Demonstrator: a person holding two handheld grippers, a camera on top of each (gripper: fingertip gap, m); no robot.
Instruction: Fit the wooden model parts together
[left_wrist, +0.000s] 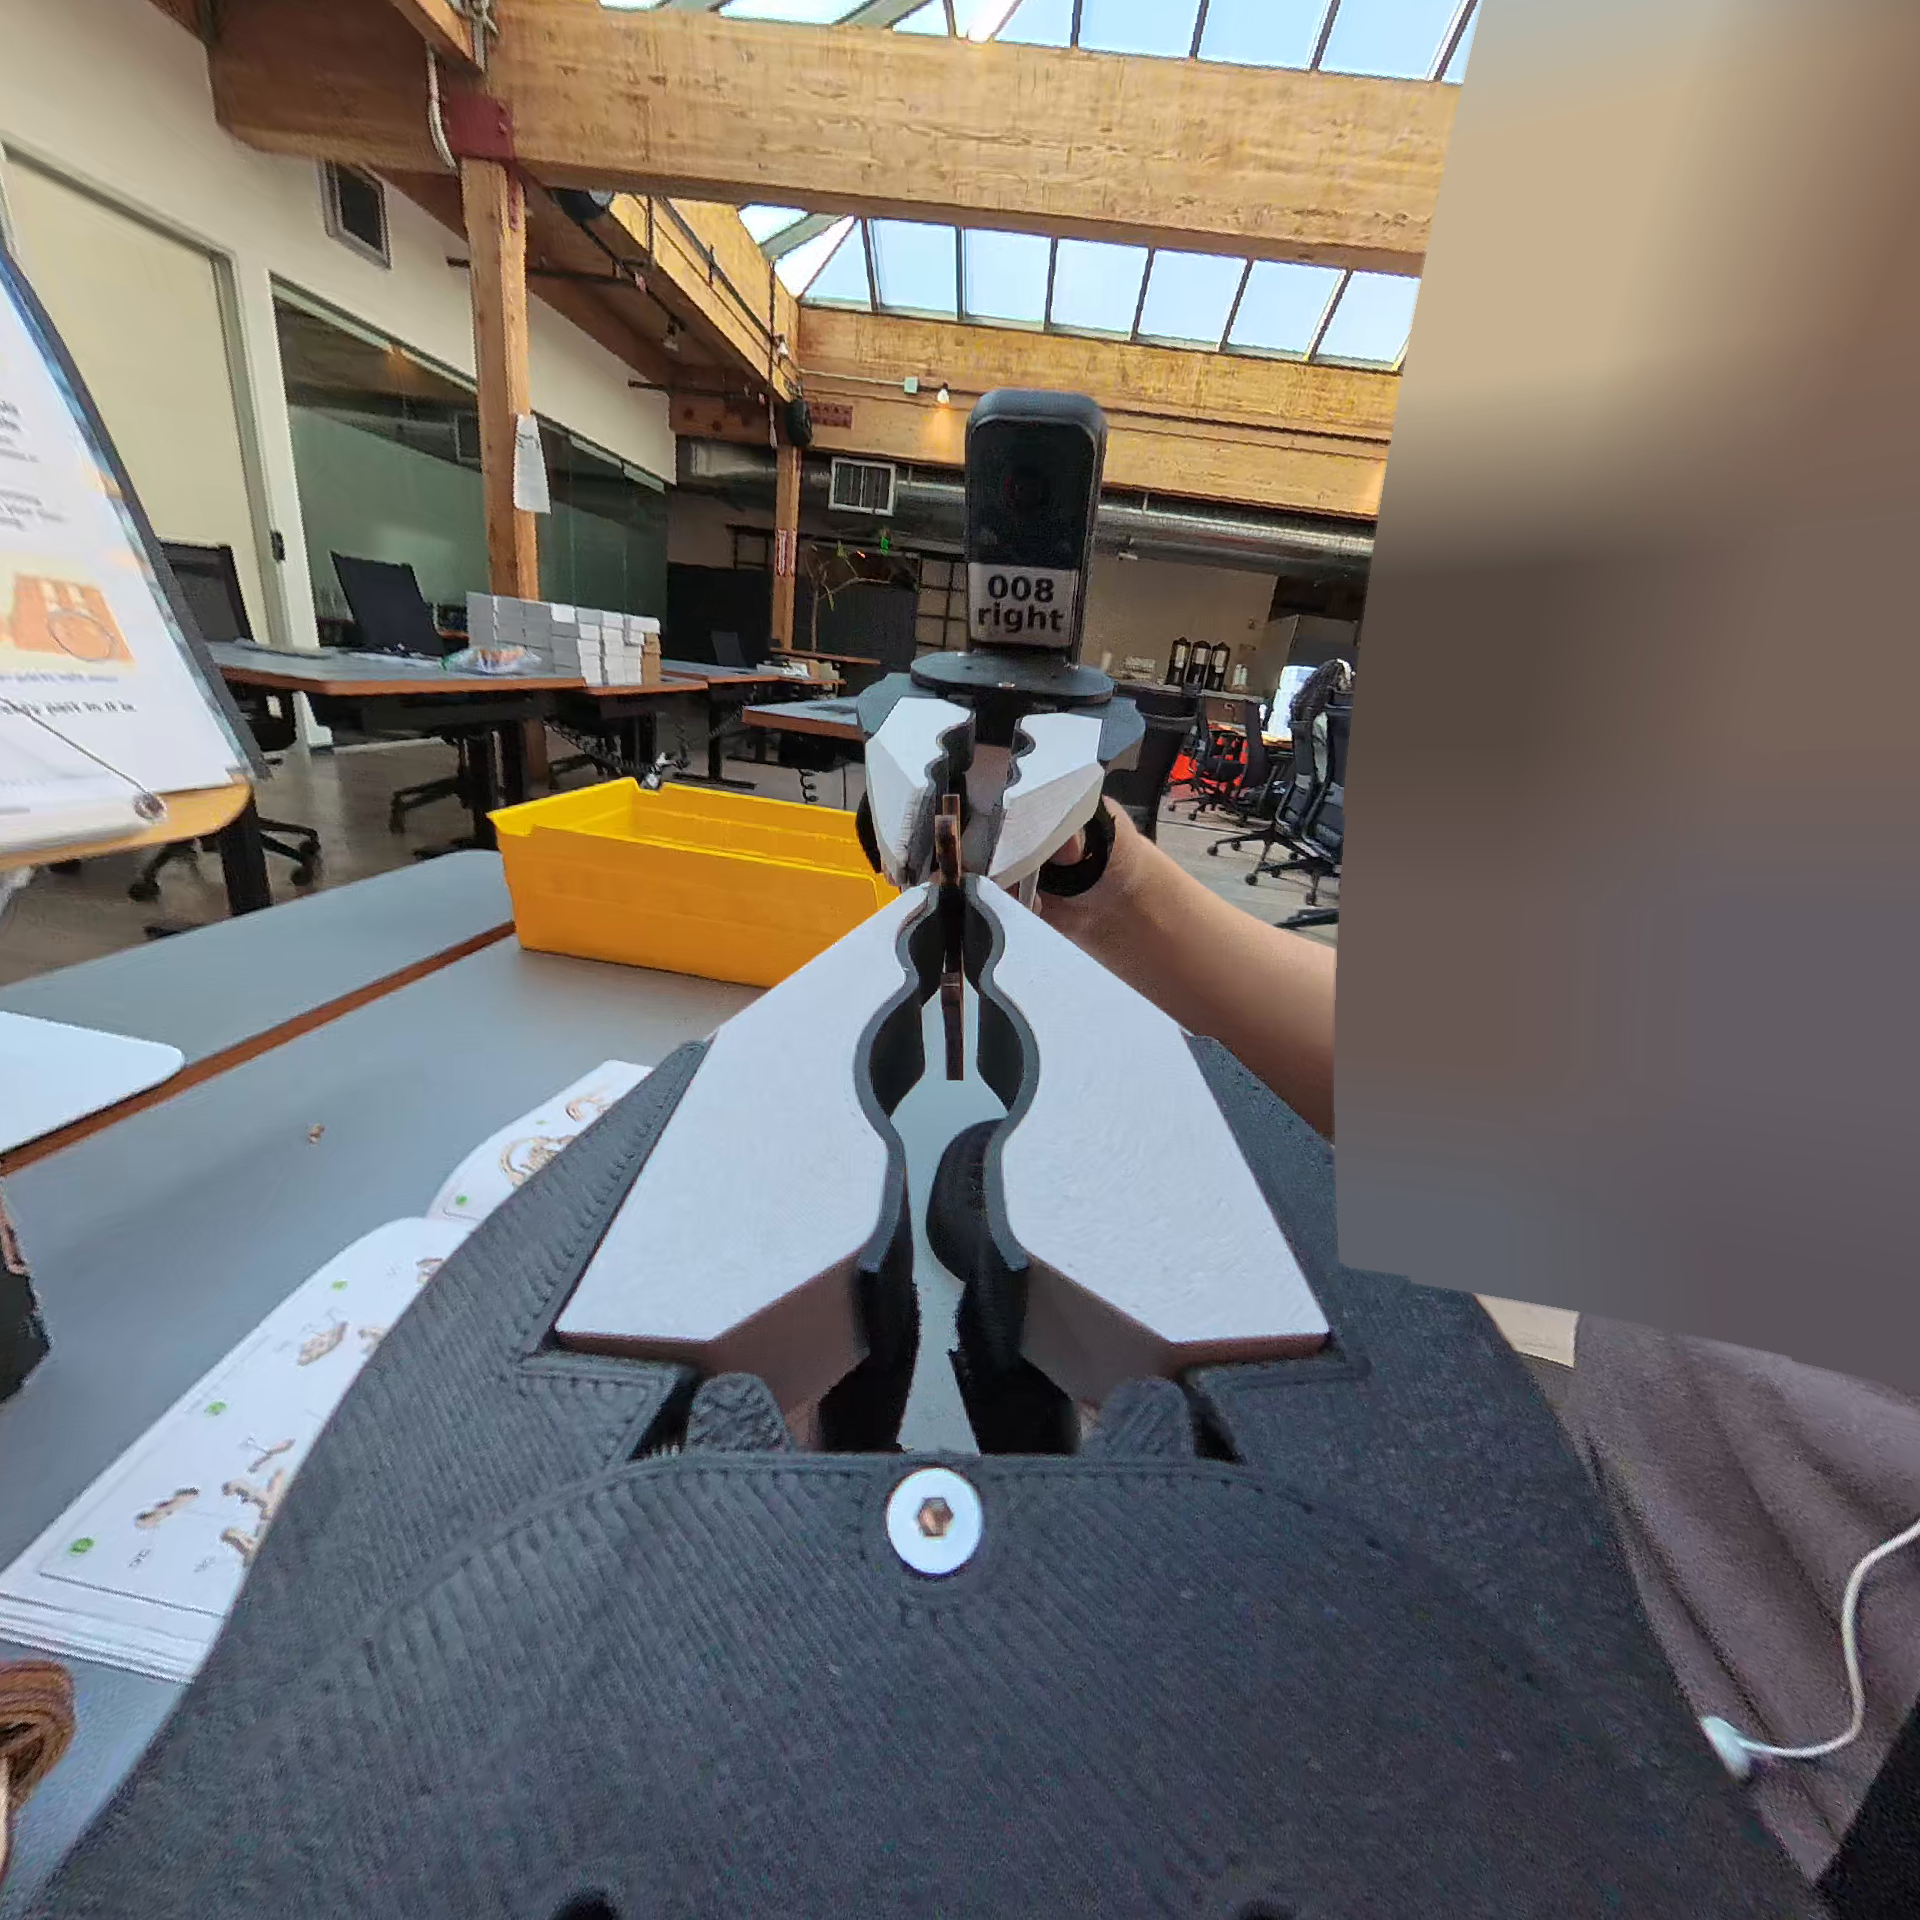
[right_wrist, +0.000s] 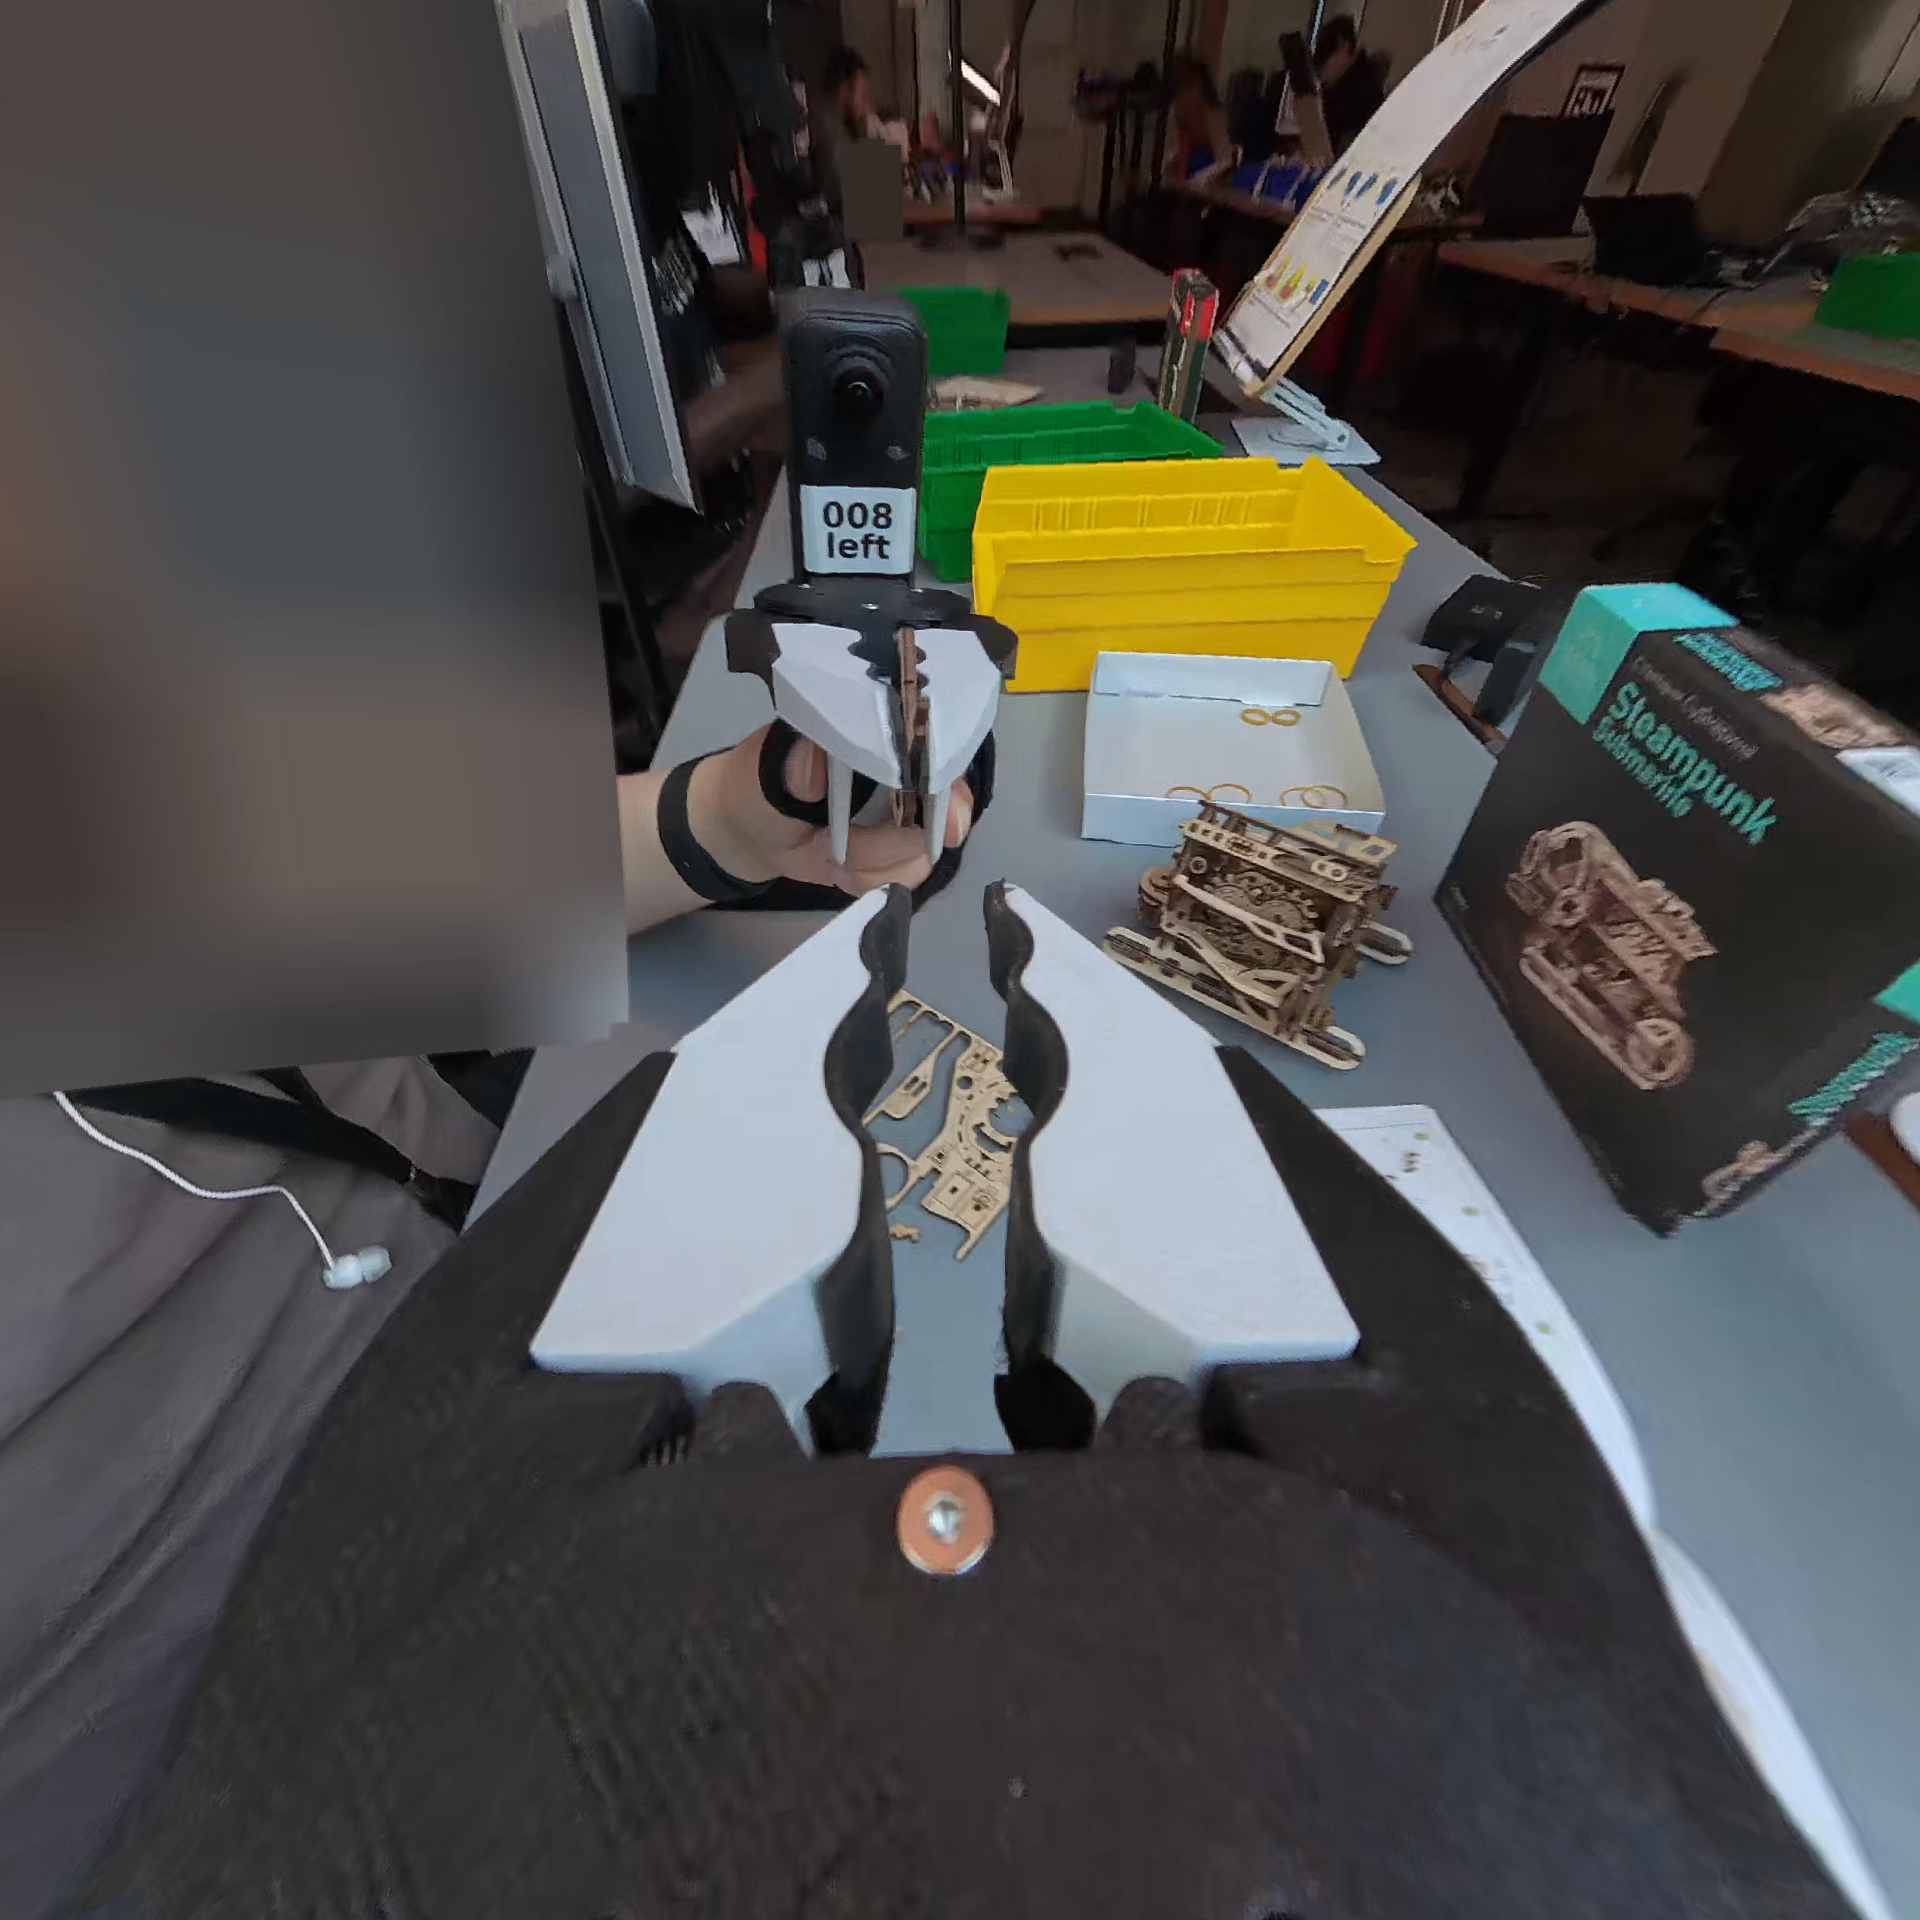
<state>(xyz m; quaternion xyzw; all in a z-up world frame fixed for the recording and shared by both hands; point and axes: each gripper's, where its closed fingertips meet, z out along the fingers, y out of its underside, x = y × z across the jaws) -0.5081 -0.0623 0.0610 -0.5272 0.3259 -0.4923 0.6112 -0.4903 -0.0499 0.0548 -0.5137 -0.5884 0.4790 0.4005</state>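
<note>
The left gripper (left_wrist: 951, 914), with white fingers and black wavy pads, is closing on a thin flat brown wooden part (left_wrist: 953, 997), which is standing on its edge between the pads; the tips are nearly touching and the part is sticking out a little past them. In the right wrist view the same gripper (right_wrist: 902, 800) is facing the camera with the wooden piece (right_wrist: 908, 727) clamped between its fingers, and a hand (right_wrist: 821, 821) is holding its handle. The right gripper (right_wrist: 943, 904) is standing partly open, with a clear gap between its tips, and it is gripping nothing. Under that gap, a flat pale wooden sheet with cut-out shapes (right_wrist: 951, 1122) is lying on the grey table (right_wrist: 1714, 1351). To the right of it, a half-built pale wooden mechanical model (right_wrist: 1262, 925) is sitting on the table, and a dark box with teal edges (right_wrist: 1683, 914) is standing beside it, further right. Just behind the model, an open white cardboard tray (right_wrist: 1226, 748) is holding some yellow rubber bands (right_wrist: 1270, 717). Behind the tray a yellow plastic bin (right_wrist: 1184, 571) is standing, and a green plastic bin (right_wrist: 1049, 457) is touching its far side. A white instruction booklet (left_wrist: 260, 1434) is lying open on the table at the left of the left gripper.
</note>
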